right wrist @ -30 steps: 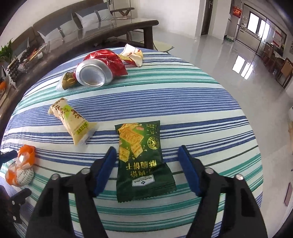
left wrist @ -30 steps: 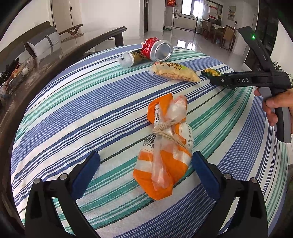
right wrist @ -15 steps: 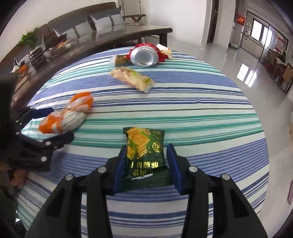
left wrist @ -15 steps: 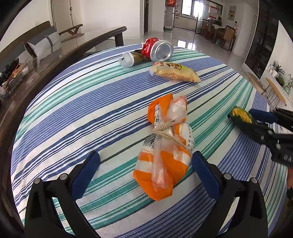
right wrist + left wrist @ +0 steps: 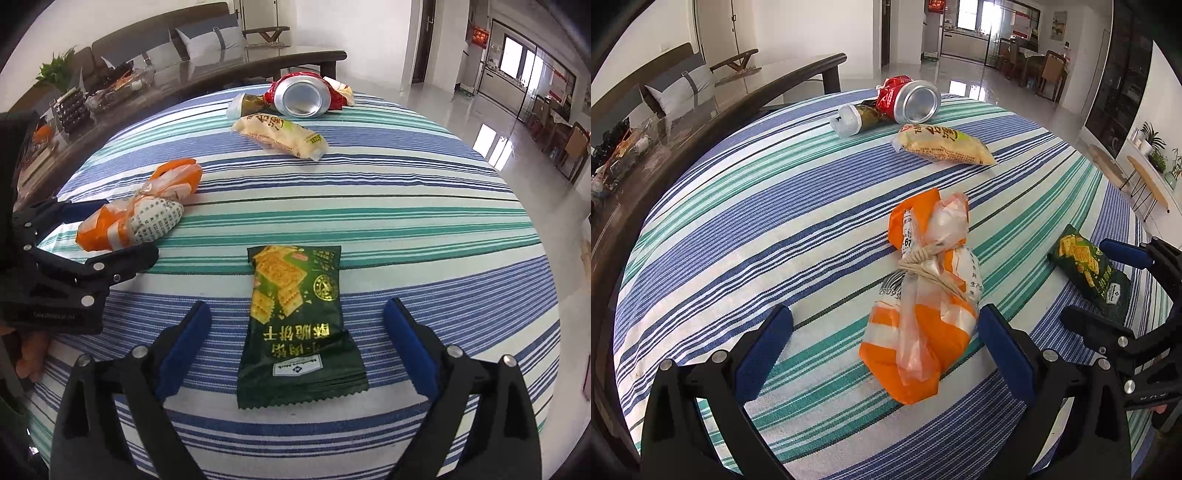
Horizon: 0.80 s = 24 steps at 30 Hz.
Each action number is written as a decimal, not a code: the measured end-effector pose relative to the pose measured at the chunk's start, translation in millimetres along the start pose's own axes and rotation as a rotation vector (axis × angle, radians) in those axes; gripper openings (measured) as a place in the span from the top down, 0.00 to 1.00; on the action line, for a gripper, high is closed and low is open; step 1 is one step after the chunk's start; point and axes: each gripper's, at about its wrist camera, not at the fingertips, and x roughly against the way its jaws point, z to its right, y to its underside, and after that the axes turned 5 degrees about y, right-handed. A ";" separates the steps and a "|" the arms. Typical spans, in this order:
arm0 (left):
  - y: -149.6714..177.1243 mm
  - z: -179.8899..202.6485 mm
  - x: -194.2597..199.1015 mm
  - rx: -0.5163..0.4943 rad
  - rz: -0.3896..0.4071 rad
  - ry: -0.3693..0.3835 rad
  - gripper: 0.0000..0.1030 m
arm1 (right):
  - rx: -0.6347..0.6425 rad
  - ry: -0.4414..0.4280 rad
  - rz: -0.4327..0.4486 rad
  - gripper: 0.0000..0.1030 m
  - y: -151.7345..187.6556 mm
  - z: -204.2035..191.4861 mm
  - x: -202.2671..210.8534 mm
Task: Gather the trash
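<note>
Both grippers are hovering low over a table covered with a striped cloth (image 5: 746,206) of blue, teal and white. On the right, the right gripper (image 5: 297,341) is standing with its blue-padded fingers (image 5: 408,349) spread wide apart, gripping nothing; a dark green cracker packet (image 5: 299,321) is lying flat on the cloth between them, touching neither pad, its crimped end nearest the camera. In the left wrist view, that same green packet (image 5: 1087,271) is showing at the right edge with the right gripper (image 5: 1108,284) framing it.

Over on the left, the left gripper (image 5: 881,349) is likewise gaping, its fingers (image 5: 762,349) set on either side of an orange and clear plastic bundle (image 5: 925,302) tied round the middle with pale string. The bundle is lying closer to the right-hand pad, though whether it is touching that pad cannot be told. From the right wrist view, the bundle (image 5: 140,210) is resting near the left edge of the table, with the left gripper (image 5: 96,230) reaching around its near end.

Farther across the cloth, a yellow snack packet (image 5: 943,147) is lying on its side. Beyond it, a silver can (image 5: 918,101) is lying tipped over, its round end facing the camera, pressed against a red wrapper (image 5: 892,92) and a small olive and white wrapper (image 5: 853,118). A dark wooden bench (image 5: 207,74) is running behind the table.
</note>
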 end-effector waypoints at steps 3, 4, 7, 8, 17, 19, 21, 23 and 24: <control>0.0 0.3 -0.1 0.000 0.000 0.000 0.04 | -0.010 -0.007 -0.001 0.04 0.2 2.4 -0.3; 0.0 0.3 0.0 0.000 0.000 0.000 0.04 | -0.010 -0.007 -0.001 0.04 0.0 3.4 -0.6; 0.0 0.1 0.1 0.000 0.000 0.001 0.04 | -0.010 -0.006 -0.001 0.04 0.1 2.5 -0.5; -0.1 0.2 0.1 0.000 0.000 0.001 0.04 | -0.010 -0.006 -0.001 0.04 0.2 3.1 -0.6; -0.5 0.1 -0.1 0.001 0.000 0.001 0.04 | -0.010 -0.005 -0.001 0.04 0.2 3.0 -0.8; -0.5 0.0 -0.1 0.001 0.000 0.001 0.04 | -0.010 -0.005 -0.001 0.04 0.2 3.0 -0.9; -0.5 0.0 -0.1 0.001 0.000 0.001 0.04 | -0.010 -0.005 -0.001 0.04 0.2 2.9 -0.9; -0.5 0.0 -0.1 0.001 0.000 0.001 0.04 | -0.010 -0.006 -0.001 0.04 0.1 3.5 -1.0; -0.5 0.0 -0.1 0.001 0.000 0.001 0.04 | -0.010 -0.005 -0.001 0.04 0.2 3.0 -0.9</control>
